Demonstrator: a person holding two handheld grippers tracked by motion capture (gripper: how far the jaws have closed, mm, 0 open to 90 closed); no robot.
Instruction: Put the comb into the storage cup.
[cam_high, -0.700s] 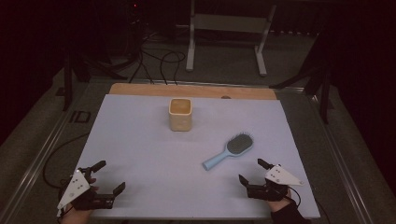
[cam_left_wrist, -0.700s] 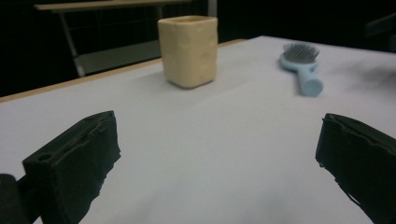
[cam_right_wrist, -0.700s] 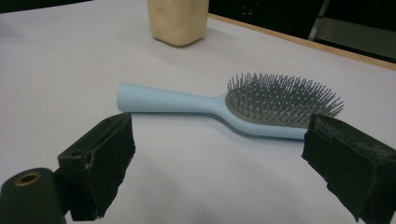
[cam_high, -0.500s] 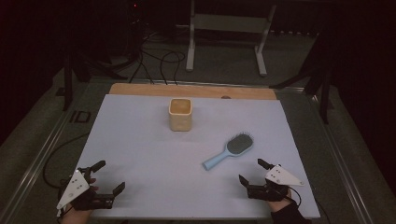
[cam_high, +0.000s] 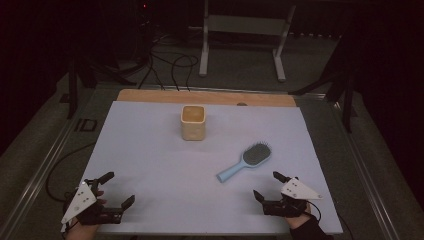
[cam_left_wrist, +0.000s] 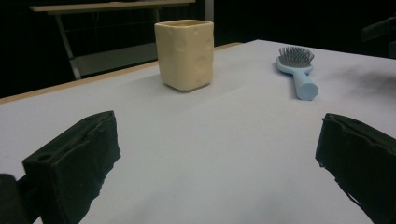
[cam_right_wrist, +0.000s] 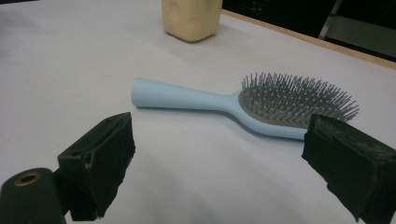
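A light blue hairbrush (cam_high: 246, 161) lies bristles up on the white table cover (cam_high: 150, 150), right of centre, handle toward the front left. It shows close in the right gripper view (cam_right_wrist: 243, 100) and farther off in the left gripper view (cam_left_wrist: 299, 70). A cream square cup (cam_high: 193, 122) stands upright behind it, also in the left gripper view (cam_left_wrist: 185, 53) and the right gripper view (cam_right_wrist: 191, 16). My left gripper (cam_high: 118, 188) rests open at the front left corner. My right gripper (cam_high: 268, 185) sits open at the front right, just in front of the brush, nothing between its jaws.
A wooden strip (cam_high: 210, 97) runs along the table's far edge. Beyond it stand a white metal frame (cam_high: 240, 40) and cables (cam_high: 170, 70) on the dark floor. Metal rails (cam_high: 45, 165) border the table's sides.
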